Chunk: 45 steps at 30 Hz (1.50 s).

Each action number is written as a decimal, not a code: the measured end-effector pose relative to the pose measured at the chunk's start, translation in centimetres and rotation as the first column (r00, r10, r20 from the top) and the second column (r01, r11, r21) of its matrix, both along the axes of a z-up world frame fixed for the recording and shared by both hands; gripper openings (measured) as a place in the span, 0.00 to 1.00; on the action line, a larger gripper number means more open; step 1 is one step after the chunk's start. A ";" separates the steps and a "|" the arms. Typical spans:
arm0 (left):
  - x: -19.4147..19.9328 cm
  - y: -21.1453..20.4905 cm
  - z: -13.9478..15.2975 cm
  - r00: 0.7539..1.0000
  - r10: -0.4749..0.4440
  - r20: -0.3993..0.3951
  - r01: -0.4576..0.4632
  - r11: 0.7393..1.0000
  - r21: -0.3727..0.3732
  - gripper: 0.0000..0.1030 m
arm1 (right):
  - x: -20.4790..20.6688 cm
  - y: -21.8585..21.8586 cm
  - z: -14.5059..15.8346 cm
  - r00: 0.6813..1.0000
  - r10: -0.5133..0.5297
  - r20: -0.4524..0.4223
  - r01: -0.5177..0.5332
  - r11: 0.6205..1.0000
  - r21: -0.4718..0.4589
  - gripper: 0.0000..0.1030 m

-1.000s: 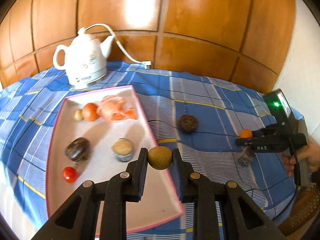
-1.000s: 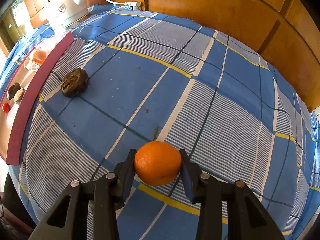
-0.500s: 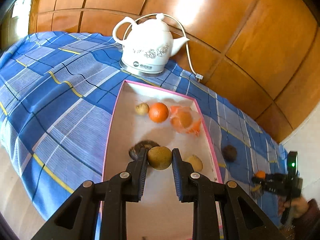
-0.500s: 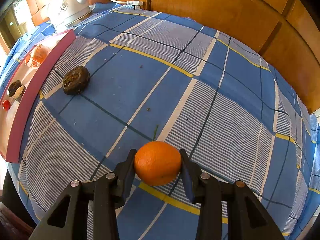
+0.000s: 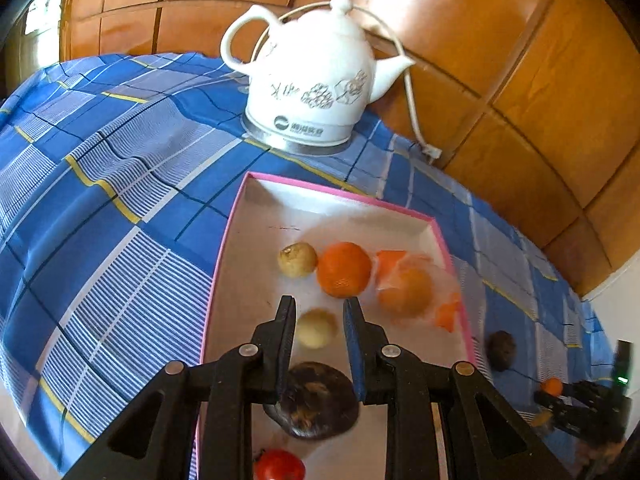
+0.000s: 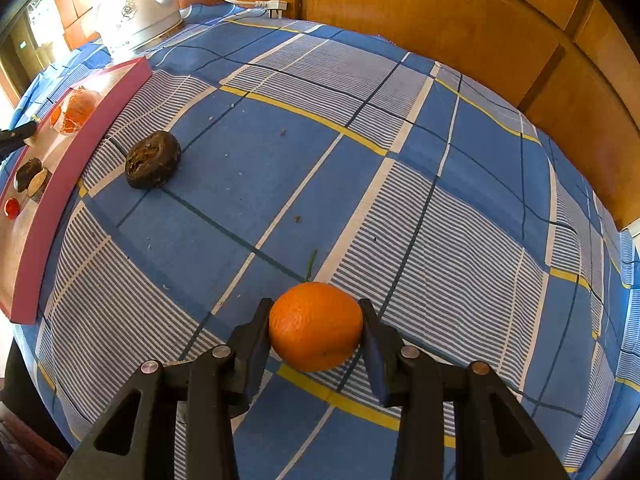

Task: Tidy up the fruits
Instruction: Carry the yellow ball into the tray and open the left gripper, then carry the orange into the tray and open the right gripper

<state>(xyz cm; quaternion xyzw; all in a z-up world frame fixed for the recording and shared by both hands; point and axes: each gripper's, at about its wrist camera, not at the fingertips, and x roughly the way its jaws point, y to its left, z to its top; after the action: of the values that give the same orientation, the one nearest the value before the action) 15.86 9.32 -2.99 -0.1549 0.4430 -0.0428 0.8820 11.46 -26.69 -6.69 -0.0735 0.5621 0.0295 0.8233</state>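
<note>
The left gripper (image 5: 318, 330) hangs over the pink-rimmed tray (image 5: 224, 248). Its jaws stand apart, with gaps either side of the pale round fruit (image 5: 316, 328) between them; whether that fruit is falling or at rest cannot be told. The tray also contains a tan fruit (image 5: 297, 259), an orange (image 5: 344, 269), a bagged orange (image 5: 406, 290), a dark fruit (image 5: 316, 400) and a red fruit (image 5: 279, 465). The right gripper (image 6: 315, 328) clamps a mandarin (image 6: 315, 326) above the surface (image 6: 460, 240), probably bound for the tray. A dark wrinkled fruit (image 6: 152, 159) lies outside, near the rim.
</note>
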 end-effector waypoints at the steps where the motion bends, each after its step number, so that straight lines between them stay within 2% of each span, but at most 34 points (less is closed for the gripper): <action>1: 0.0 -0.1 -0.1 1.000 -0.003 -0.001 0.003 1.000 0.006 0.26 | 0.0 0.0 0.0 1.000 0.001 0.000 -0.001 1.000 0.000 0.40; 3: -0.3 -0.3 -0.1 1.000 0.001 0.006 -0.001 0.999 0.033 0.30 | 0.0 0.0 0.0 1.000 0.003 0.000 -0.003 1.000 -0.001 0.40; 9: -3.5 -1.2 0.8 0.999 0.018 0.040 -0.023 0.990 0.139 0.30 | 0.1 0.1 0.0 1.000 0.006 0.000 -0.006 1.000 -0.005 0.40; 13: -6.2 -2.8 1.2 0.997 -0.020 0.068 0.006 0.980 0.200 0.30 | 0.0 0.1 0.0 1.000 0.005 0.000 -0.005 1.000 -0.005 0.40; 17: -7.9 -4.2 1.6 0.995 -0.046 0.085 0.025 0.973 0.229 0.33 | 0.1 0.1 0.0 1.000 0.003 0.000 -0.003 1.000 -0.005 0.41; 20: -8.9 -4.8 2.0 0.994 -0.049 0.096 0.025 0.971 0.239 0.38 | 0.1 0.1 0.0 1.000 0.001 0.002 -0.001 1.000 -0.008 0.41; 27: -10.8 -5.5 2.6 0.991 -0.066 0.118 0.035 0.969 0.246 0.38 | -0.3 0.2 0.2 1.000 0.003 0.011 -0.003 1.000 -0.017 0.40; 45: -12.0 -3.9 1.7 0.995 -0.033 0.092 0.013 0.977 0.215 0.41 | -0.7 0.2 0.3 1.000 0.002 0.029 -0.002 1.000 -0.018 0.40</action>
<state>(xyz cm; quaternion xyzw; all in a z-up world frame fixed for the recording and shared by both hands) 3.82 5.43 -1.29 -0.0517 0.4043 -0.0124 0.9131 10.80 -26.52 -6.35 -0.0820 0.5502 0.0242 0.8306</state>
